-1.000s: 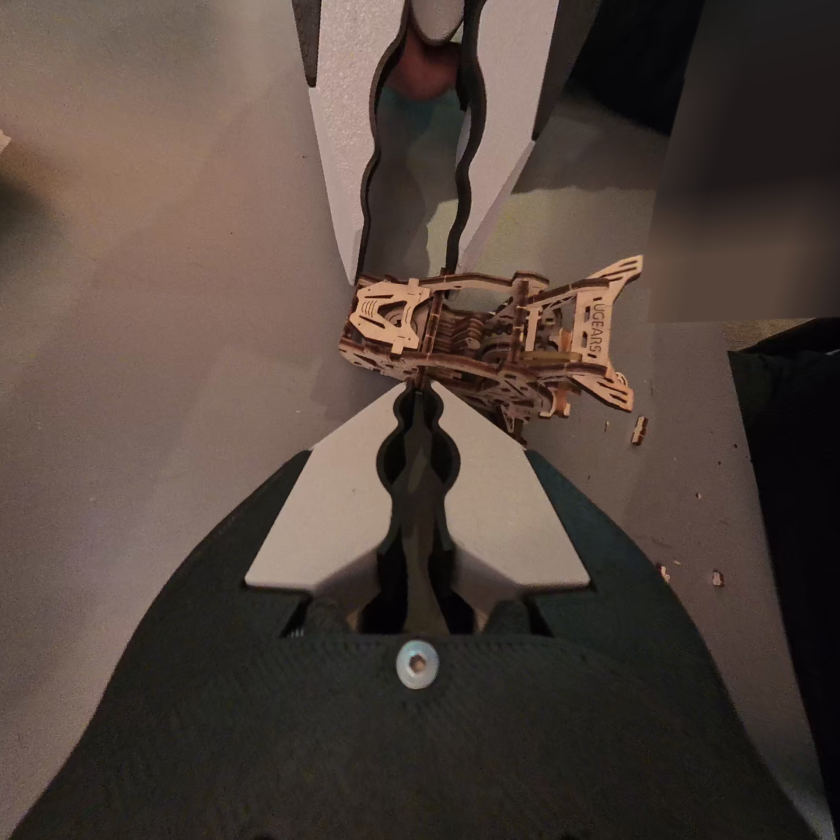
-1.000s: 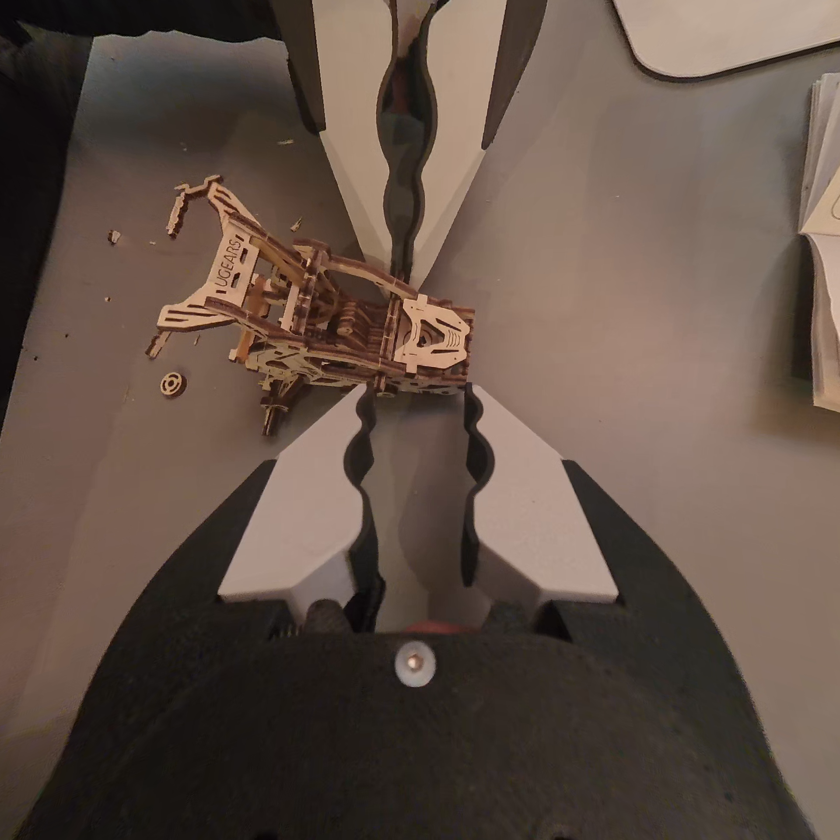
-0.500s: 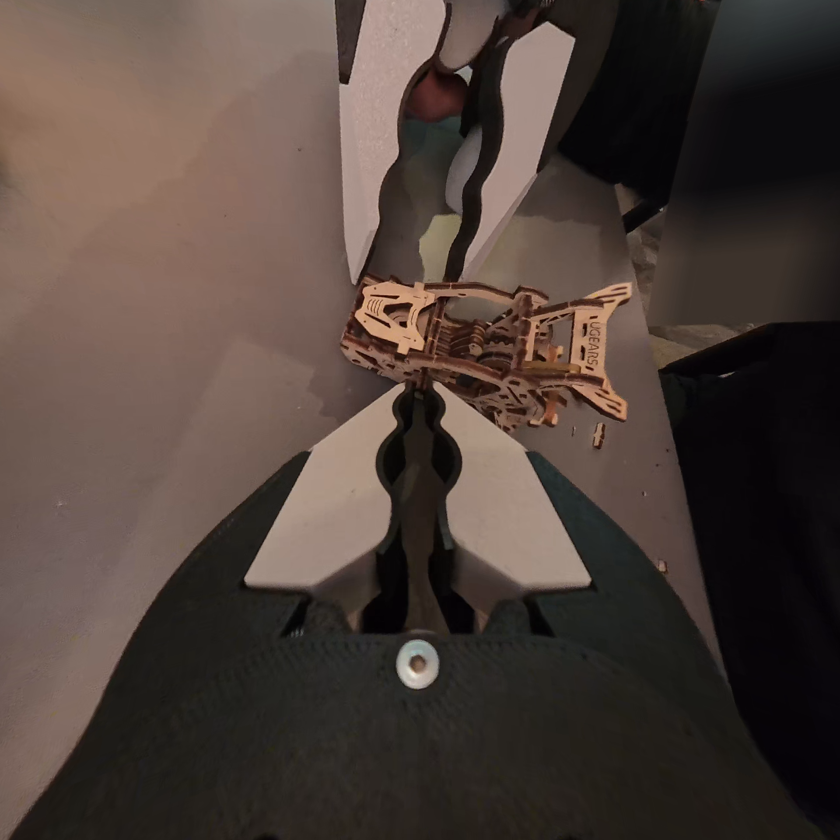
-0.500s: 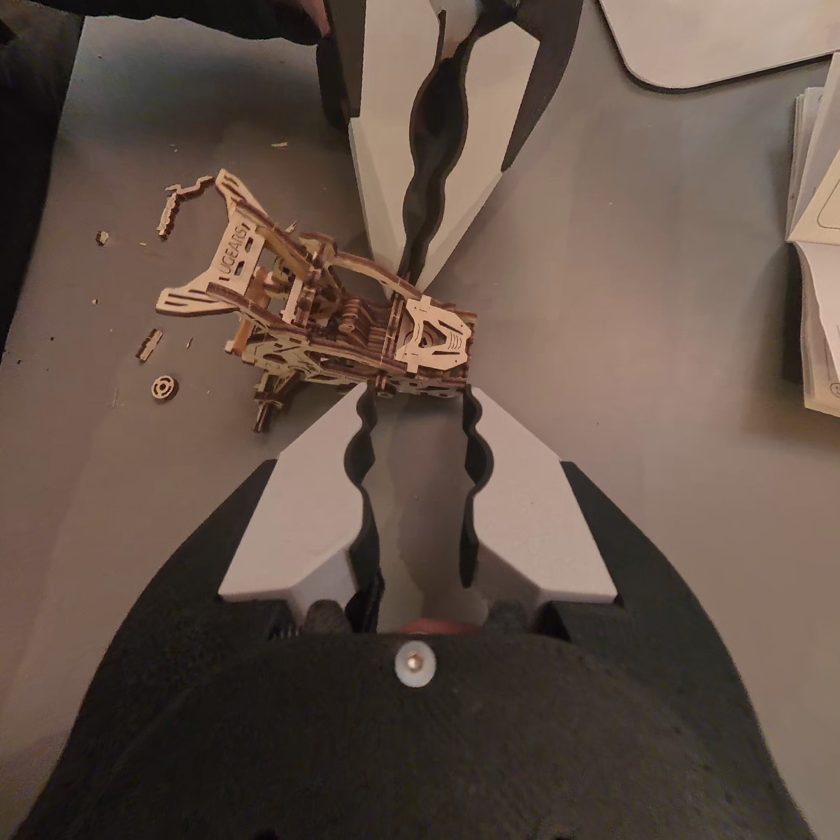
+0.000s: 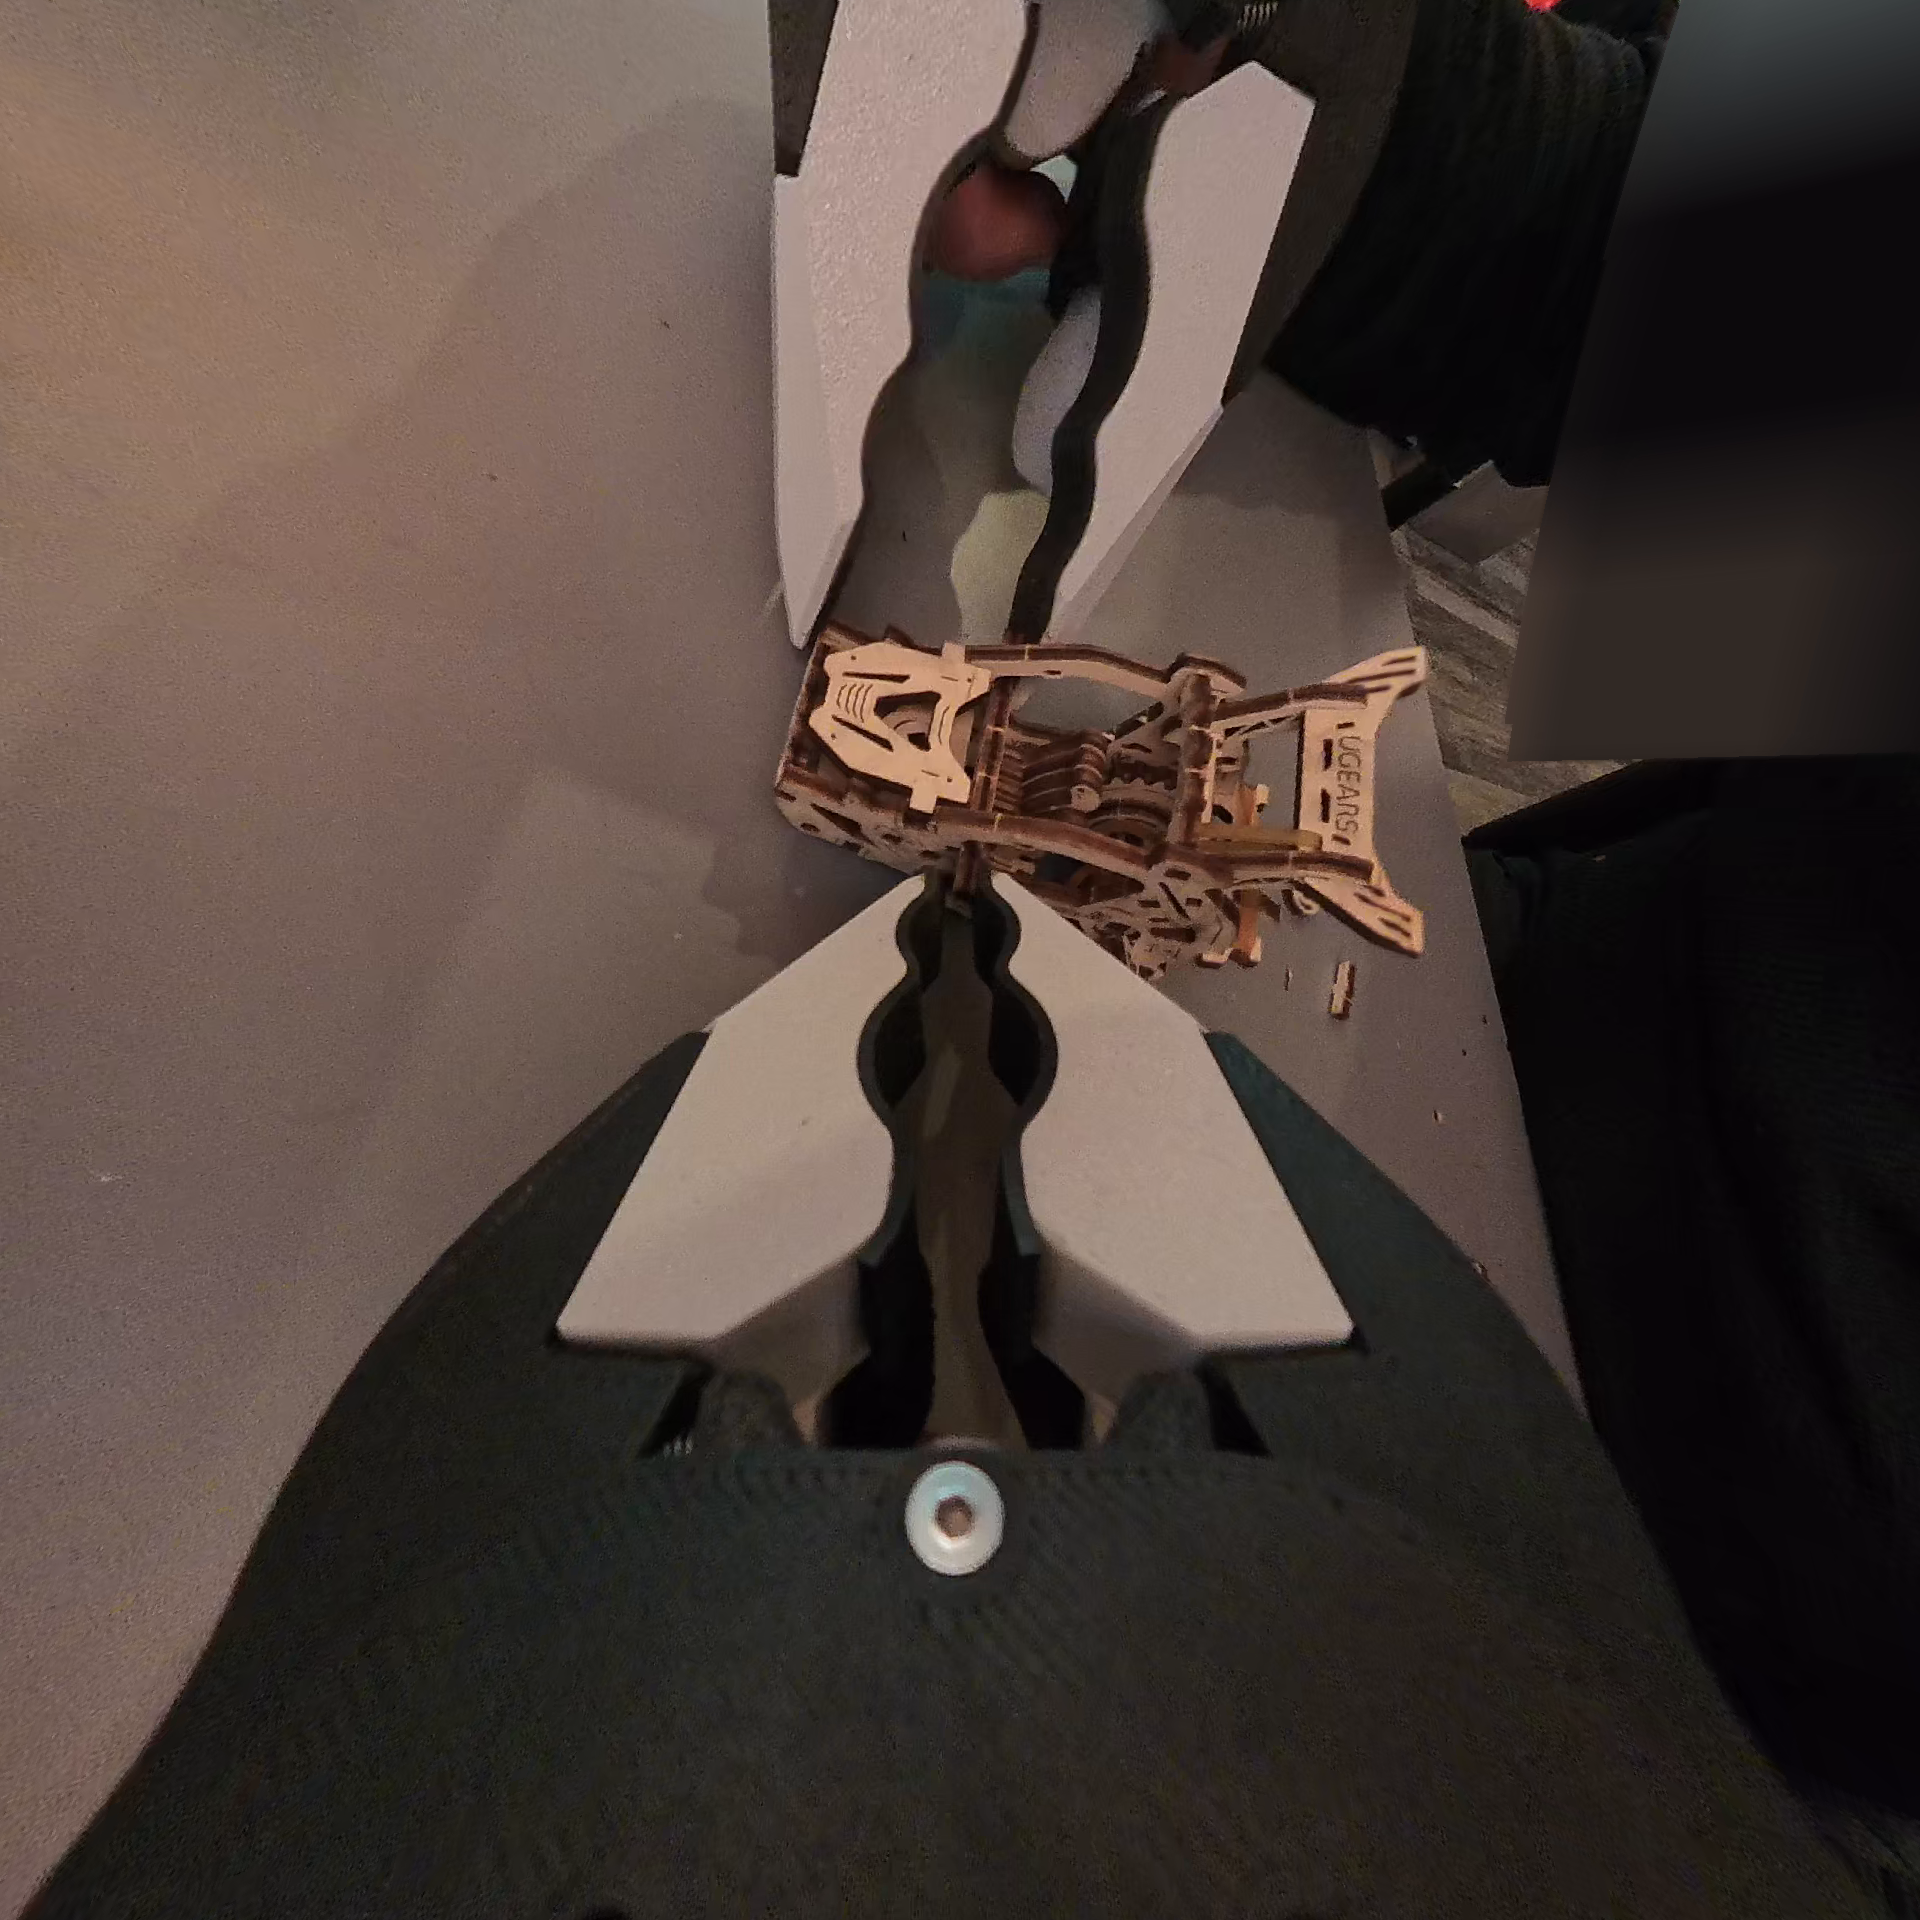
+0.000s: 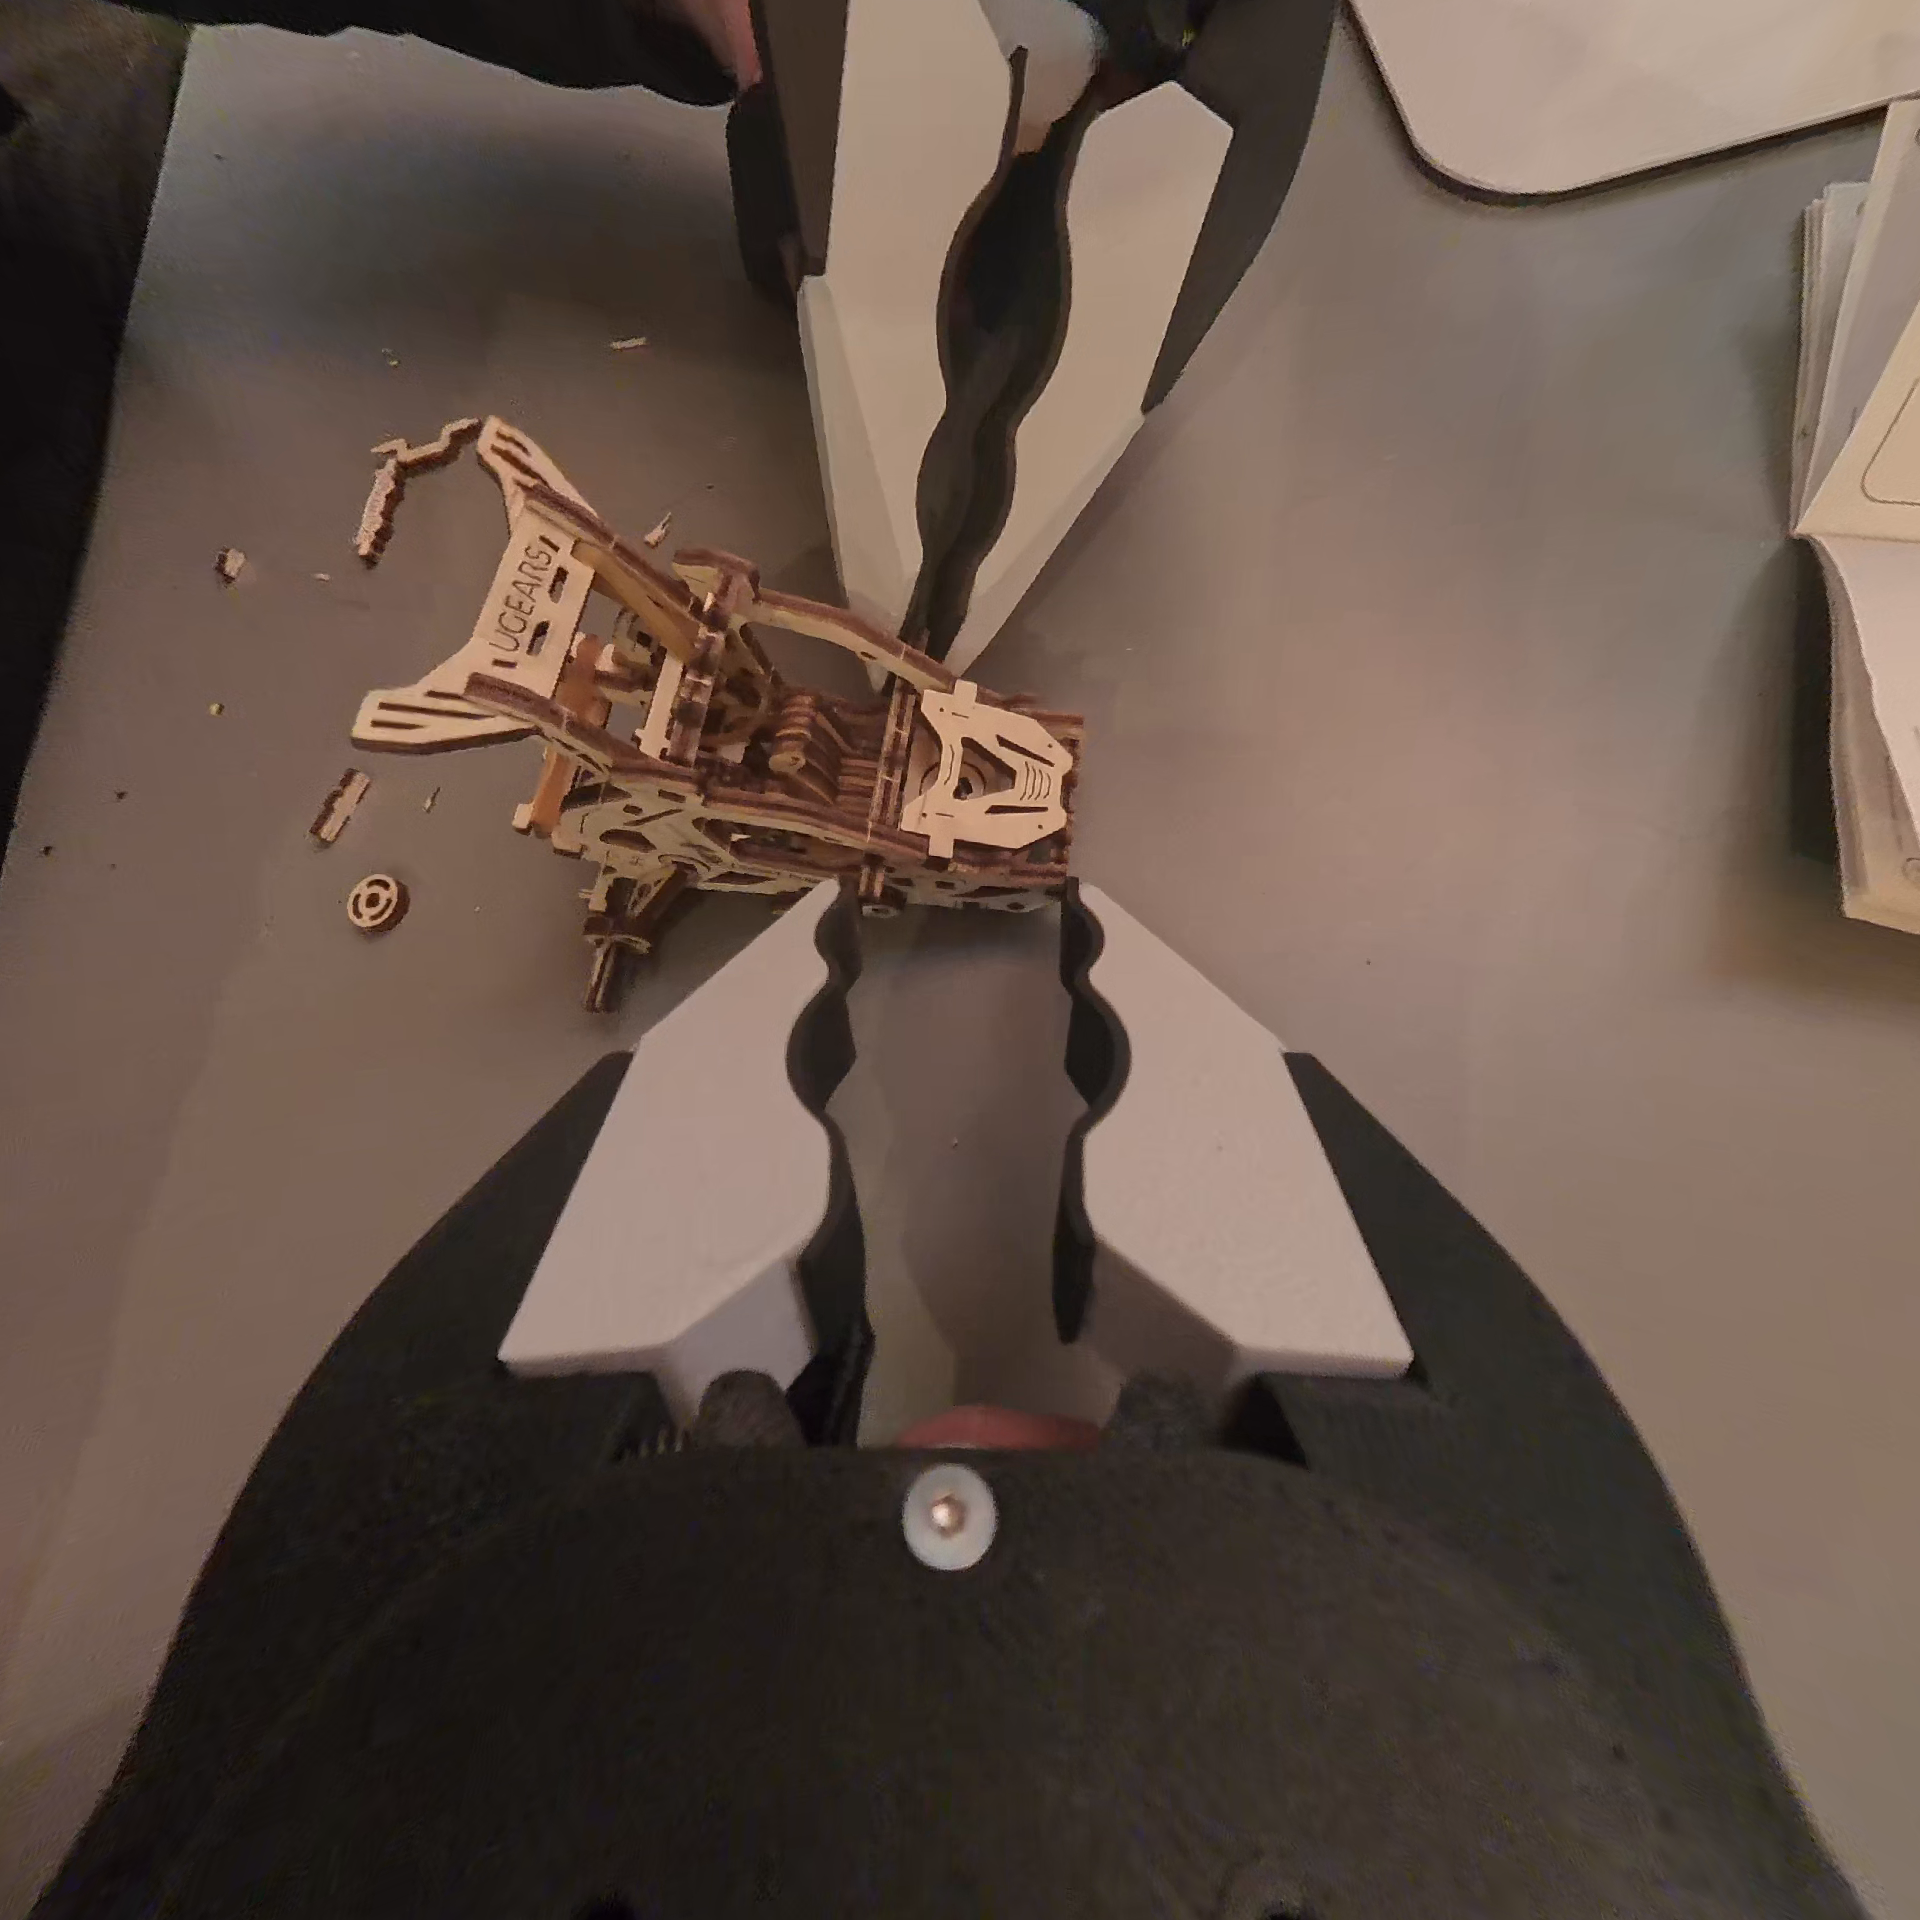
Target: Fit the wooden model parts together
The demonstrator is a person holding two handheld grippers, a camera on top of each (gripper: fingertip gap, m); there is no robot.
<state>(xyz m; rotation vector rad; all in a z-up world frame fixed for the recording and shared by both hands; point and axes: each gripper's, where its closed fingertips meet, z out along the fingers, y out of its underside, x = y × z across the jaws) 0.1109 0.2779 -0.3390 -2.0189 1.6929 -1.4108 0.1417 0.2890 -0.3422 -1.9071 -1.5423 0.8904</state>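
Grey table (image 6: 1455,727) with wood scraps (image 6: 343,805), left fingers (image 5: 940,940) clamped on wooden model (image 5: 1091,800), right fingers (image 6: 1132,997) parted astride it

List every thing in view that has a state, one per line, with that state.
left gripper: shut on a thin tab of the wooden model.
right gripper: open, tips at the model's boxy end.
wooden model: partly built, tilted, held between the two grippers.
small wooden ring: loose, flat on the table.
wooden strip: loose, flat on the grey table.
booklet: open at the table's edge.

dim grey table (image 6: 1455,727), papers (image 6: 1870,623) aside
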